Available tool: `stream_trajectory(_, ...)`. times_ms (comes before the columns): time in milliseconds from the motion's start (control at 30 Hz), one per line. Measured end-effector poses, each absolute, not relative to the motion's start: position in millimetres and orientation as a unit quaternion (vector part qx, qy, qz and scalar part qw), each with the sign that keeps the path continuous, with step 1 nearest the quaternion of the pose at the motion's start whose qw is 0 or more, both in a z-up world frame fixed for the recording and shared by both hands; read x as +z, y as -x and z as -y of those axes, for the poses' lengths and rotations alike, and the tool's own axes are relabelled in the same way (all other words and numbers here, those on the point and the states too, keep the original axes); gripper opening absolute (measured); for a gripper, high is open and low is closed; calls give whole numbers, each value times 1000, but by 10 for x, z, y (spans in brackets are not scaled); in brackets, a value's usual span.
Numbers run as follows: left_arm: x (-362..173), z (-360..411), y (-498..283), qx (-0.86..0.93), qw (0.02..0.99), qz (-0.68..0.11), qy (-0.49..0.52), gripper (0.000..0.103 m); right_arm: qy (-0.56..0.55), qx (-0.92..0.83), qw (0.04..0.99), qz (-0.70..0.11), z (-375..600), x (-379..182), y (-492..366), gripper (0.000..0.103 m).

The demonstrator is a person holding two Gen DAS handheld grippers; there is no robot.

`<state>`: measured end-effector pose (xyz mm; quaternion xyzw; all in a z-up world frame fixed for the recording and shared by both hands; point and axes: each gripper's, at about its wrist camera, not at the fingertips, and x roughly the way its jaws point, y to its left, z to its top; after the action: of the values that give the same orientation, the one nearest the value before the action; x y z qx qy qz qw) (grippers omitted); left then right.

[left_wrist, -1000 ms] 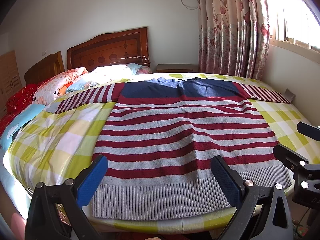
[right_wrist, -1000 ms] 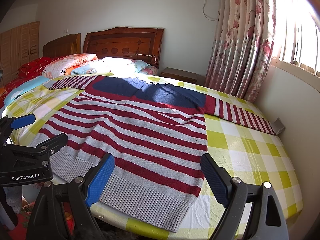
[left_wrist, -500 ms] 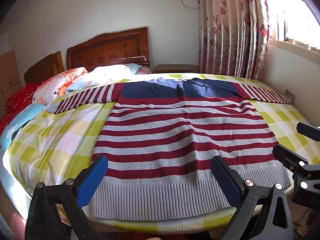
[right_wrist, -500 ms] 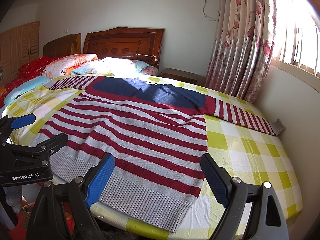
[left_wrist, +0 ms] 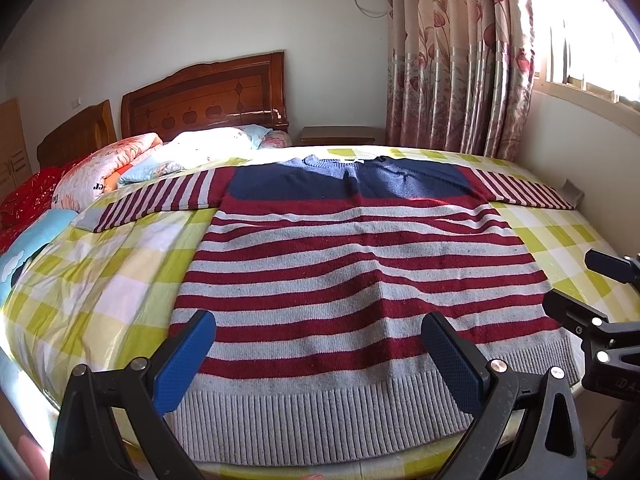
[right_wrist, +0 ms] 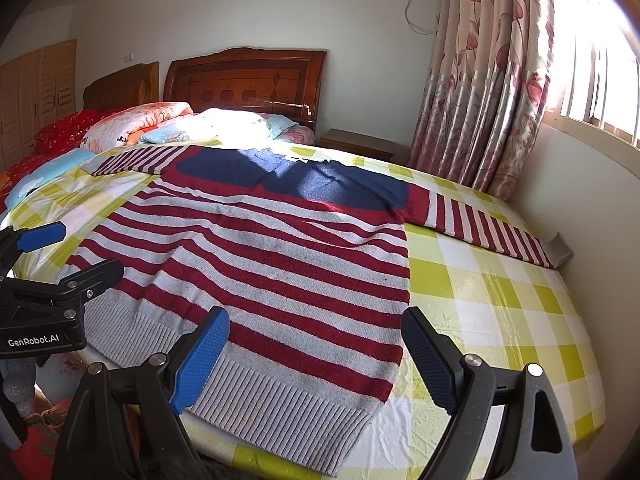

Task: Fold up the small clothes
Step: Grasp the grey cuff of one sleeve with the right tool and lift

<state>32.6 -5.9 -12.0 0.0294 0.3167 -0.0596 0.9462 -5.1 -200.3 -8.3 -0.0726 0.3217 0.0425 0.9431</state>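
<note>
A knit sweater [left_wrist: 360, 280] with red and grey stripes, a navy yoke and a grey ribbed hem lies flat on the bed, both sleeves spread sideways. It also shows in the right wrist view [right_wrist: 272, 264]. My left gripper [left_wrist: 318, 356] is open and empty, held above the hem near the bed's foot edge. My right gripper [right_wrist: 316, 354] is open and empty above the hem's right corner. Each gripper shows in the other's view: the right one [left_wrist: 600, 300] at the right edge, the left one [right_wrist: 44, 272] at the left edge.
The bed has a yellow-green checked cover [right_wrist: 500, 300]. Pillows and folded quilts [left_wrist: 160, 156] lie by the wooden headboard [left_wrist: 208, 100]. A nightstand [left_wrist: 340, 136] and floral curtains [left_wrist: 460, 60] stand at the back right. A wall runs along the bed's right side.
</note>
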Motion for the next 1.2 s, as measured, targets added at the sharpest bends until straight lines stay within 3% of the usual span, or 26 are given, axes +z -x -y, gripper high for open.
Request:
stream_trajectory(367, -227, -27, -2089, -87, 926, -366, -36, 103, -176, -126, 898, -384, 4225, -253, -1226, 86)
stream_trajectory(500, -353, -142, -2445, -85, 917, -390, -8, 103, -238, -207, 864, -392, 5041, -408, -1648, 76)
stream_trajectory(633, -481, -231, -2542, -113, 899, -421, 27, 103, -264, -284, 839, -383, 5646, -502, -1917, 75)
stream_trajectory(833, -504, -209, -2547, -119, 896, -427, 28, 103, -216, -340, 830, -386, 5966, -482, -2309, 72)
stream_trajectory(867, -515, -178, -2559, -116, 896, -429, 17, 103, -207, -342, 831, -387, 5979, -478, -2352, 54)
stream_trajectory(900, -526, -140, -2564, -113, 895, -432, 2, 103, -207, -338, 836, -380, 5992, -458, -2357, 24)
stream_trajectory(967, -551, -72, -2569, -104, 892, -440, -28, 103, -231, -323, 849, -348, 6017, -414, -2280, 5)
stream_trajectory(1033, -551, -75, -2605, -95, 890, -446, -24, 103, -259, -298, 867, -303, 5950, -293, -2163, 5)
stream_trajectory(1200, -550, -80, -2682, -88, 888, -452, -19, 103, -201, -117, 940, -249, 4791, 298, -2372, 5)
